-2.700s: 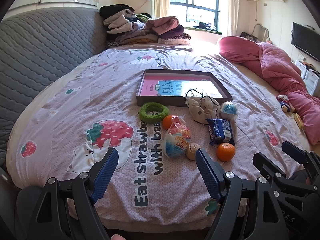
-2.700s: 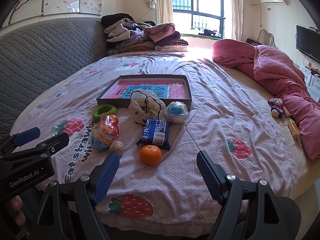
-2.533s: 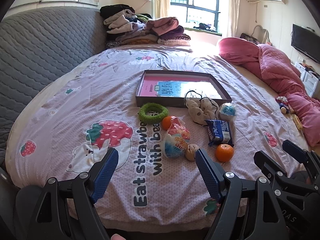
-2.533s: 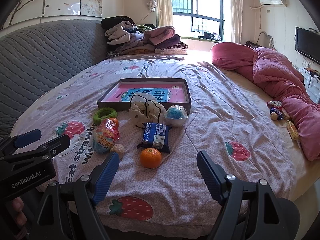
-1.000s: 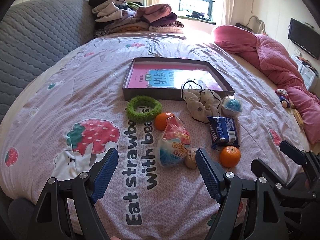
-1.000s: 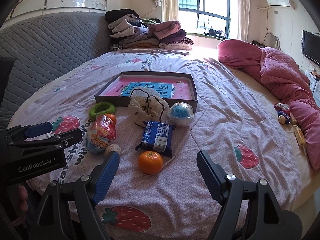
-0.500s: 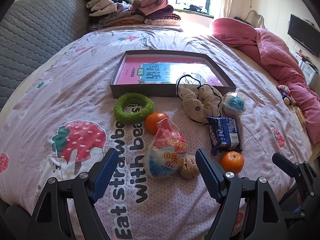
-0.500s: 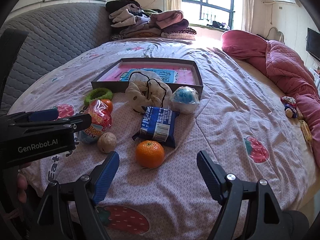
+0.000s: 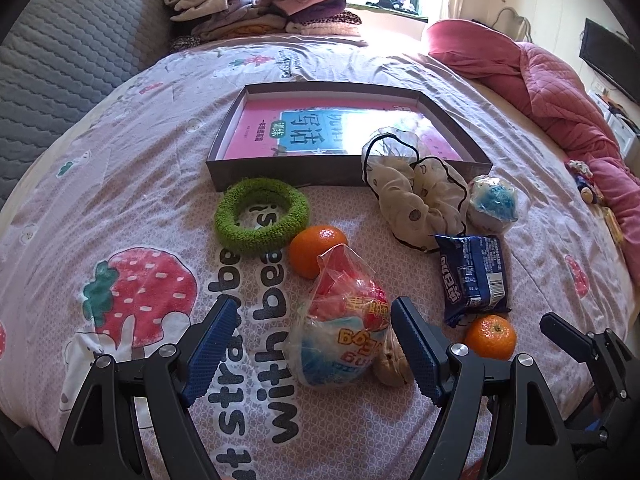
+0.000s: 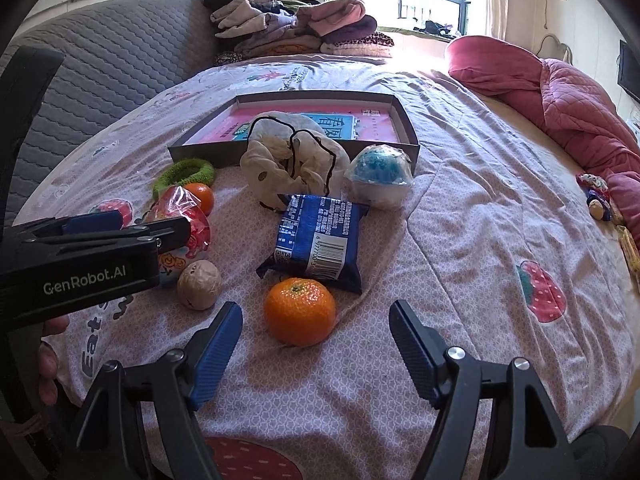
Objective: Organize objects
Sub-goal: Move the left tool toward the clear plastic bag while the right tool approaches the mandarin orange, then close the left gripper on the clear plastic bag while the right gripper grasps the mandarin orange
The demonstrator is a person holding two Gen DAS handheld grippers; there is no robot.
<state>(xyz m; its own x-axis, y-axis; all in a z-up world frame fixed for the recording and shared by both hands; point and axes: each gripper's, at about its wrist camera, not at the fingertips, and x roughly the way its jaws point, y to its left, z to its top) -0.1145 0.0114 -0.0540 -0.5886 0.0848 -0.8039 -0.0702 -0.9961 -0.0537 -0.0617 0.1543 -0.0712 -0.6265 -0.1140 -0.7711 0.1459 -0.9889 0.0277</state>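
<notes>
On the bed, a shallow grey box (image 9: 348, 168) holds a pink and blue book. In front of it lie a green fuzzy ring (image 9: 262, 216), a cream scrunchie (image 9: 416, 196), a blue and white ball (image 9: 494, 202), a blue snack packet (image 9: 472, 276), two oranges (image 9: 316, 250) (image 10: 300, 310), a walnut (image 10: 199, 284) and a red and blue snack bag (image 9: 344, 332). My left gripper (image 9: 316, 340) is open, its fingers either side of the snack bag. My right gripper (image 10: 316, 344) is open, just in front of the near orange.
A pink quilt (image 10: 568, 100) lies bunched on the right. Folded clothes (image 10: 296, 28) are piled at the back by the window. A grey padded headboard (image 9: 60, 60) curves on the left. Small toys (image 10: 598, 196) lie near the quilt.
Both grippers have moved forward and down toward the objects. The left now brackets the snack bag; the right is close to the near orange. Both stay open.
</notes>
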